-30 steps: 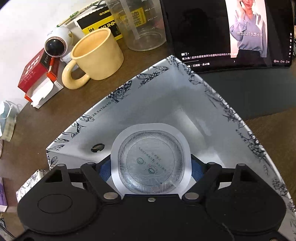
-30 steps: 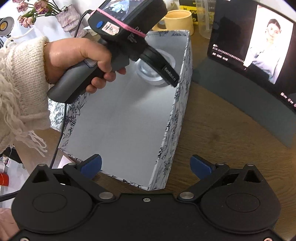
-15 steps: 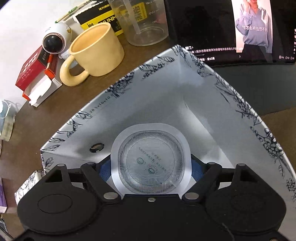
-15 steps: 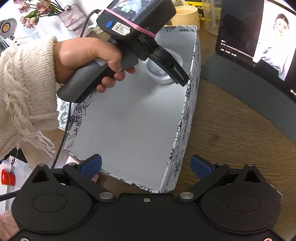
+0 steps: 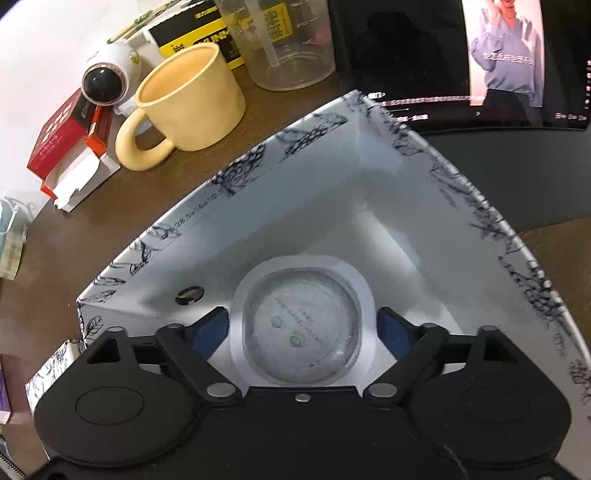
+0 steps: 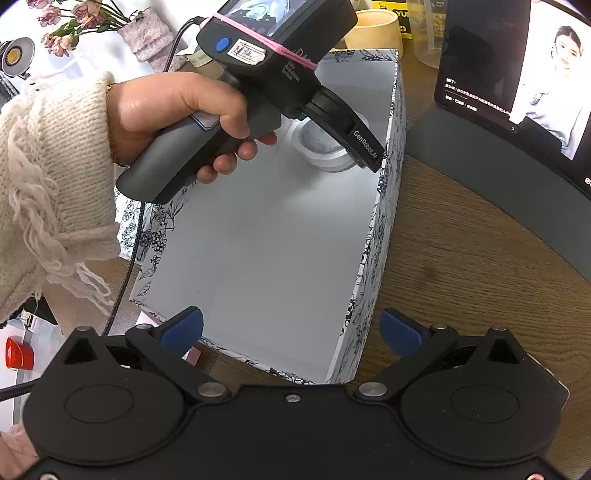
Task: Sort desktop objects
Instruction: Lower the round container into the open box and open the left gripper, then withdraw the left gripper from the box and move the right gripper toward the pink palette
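Observation:
A clear plastic cup with a white flange lies in the far corner of a white box with black floral print. My left gripper hangs just above it. Its blue pads stand slightly off the cup's flange, so it is open. In the right wrist view a hand in a cream knit sleeve holds that gripper over the cup. My right gripper is open over the box's near edge with nothing between its fingers.
Behind the box stand a yellow mug, a small white round camera, red-and-white cartons, a clear beaker and a yellow-black box. A monitor on a dark base is at the right. Flowers sit at the far left.
The left gripper's fingers have spread a little and the cup now looks smaller and lower, loose in the box corner. The right gripper has drifted slightly closer over the box.

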{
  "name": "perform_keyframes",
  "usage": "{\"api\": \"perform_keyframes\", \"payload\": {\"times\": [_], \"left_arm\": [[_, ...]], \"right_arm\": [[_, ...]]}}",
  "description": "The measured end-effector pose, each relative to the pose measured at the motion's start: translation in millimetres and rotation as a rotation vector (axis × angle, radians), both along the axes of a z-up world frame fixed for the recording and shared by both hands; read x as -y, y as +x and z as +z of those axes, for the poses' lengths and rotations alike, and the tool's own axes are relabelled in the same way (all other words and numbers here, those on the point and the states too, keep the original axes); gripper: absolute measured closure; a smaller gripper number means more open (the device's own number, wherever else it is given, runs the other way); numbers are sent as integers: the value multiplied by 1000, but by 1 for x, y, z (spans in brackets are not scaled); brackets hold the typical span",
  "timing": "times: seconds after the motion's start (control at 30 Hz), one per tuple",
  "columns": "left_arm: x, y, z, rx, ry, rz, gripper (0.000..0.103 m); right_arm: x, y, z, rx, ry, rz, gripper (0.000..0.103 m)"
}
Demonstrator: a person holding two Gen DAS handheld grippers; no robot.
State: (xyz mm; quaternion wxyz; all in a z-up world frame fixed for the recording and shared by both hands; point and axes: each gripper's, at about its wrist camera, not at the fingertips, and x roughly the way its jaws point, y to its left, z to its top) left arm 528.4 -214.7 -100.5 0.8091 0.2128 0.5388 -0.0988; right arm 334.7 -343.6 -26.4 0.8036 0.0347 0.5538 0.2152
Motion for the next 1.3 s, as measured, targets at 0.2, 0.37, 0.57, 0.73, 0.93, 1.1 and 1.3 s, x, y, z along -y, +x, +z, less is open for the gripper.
{"api": "perform_keyframes", "payload": {"times": [0.2,0.37,0.57,0.73,0.93,1.1,1.3], "left_arm": [[1,-5,14,52,8,-2,13],[-6,-10,29,75,-10,27,13],[-18,-18,48,105,-35,62,13],[-26,-31,64,131,-57,82,13],[-35,-49,82,157,-80,115,13],[-44,-69,97,176,-108,155,13],[-61,-101,120,205,-160,212,13]], "right_arm": [[-1,-1,0,-4,6,-2,0],[-5,-2,0,-3,10,3,0],[-11,-6,-1,3,7,16,0],[-15,-9,-1,8,3,29,0],[-21,-13,-2,14,-2,43,0],[-25,-16,-2,24,-11,56,0],[-22,-21,0,31,-12,47,0]]}}
